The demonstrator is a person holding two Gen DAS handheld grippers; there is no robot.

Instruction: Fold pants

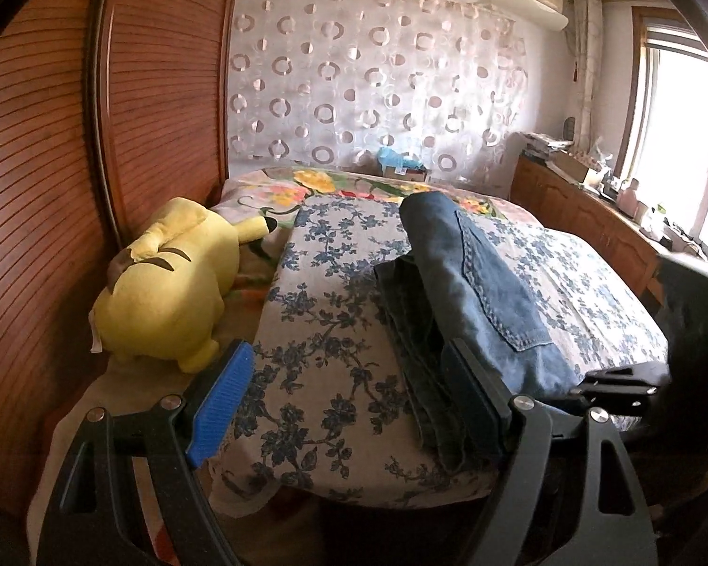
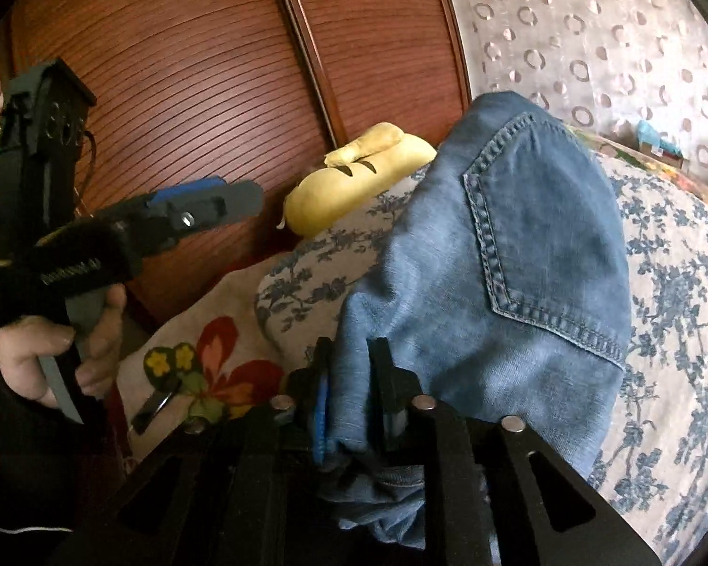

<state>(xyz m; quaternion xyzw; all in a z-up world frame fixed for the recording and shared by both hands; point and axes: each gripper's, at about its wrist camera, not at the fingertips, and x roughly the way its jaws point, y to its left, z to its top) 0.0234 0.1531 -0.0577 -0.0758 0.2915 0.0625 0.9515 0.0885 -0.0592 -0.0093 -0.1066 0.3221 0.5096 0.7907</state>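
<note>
Blue denim pants (image 1: 476,283) lie folded in a long bundle on a blue-flowered quilt (image 1: 335,339), back pocket facing up. My left gripper (image 1: 349,396) is open wide at the near end of the bundle. Its blue pad (image 1: 222,401) hangs over bare quilt, and the other finger sits against the left edge of the denim. In the right wrist view the pants (image 2: 519,245) fill the middle, and my right gripper (image 2: 354,377) is shut on a fold of denim at their near edge. A hand (image 2: 71,353) holds the left gripper (image 2: 231,200) off to the left.
A yellow plush toy (image 1: 165,283) lies left of the quilt, against a slatted wooden wardrobe (image 1: 47,188). A floral blanket (image 2: 222,368) covers the bed below the quilt. Behind the bed hangs a circle-patterned curtain (image 1: 377,70). A cluttered wooden cabinet (image 1: 590,207) runs under the window at right.
</note>
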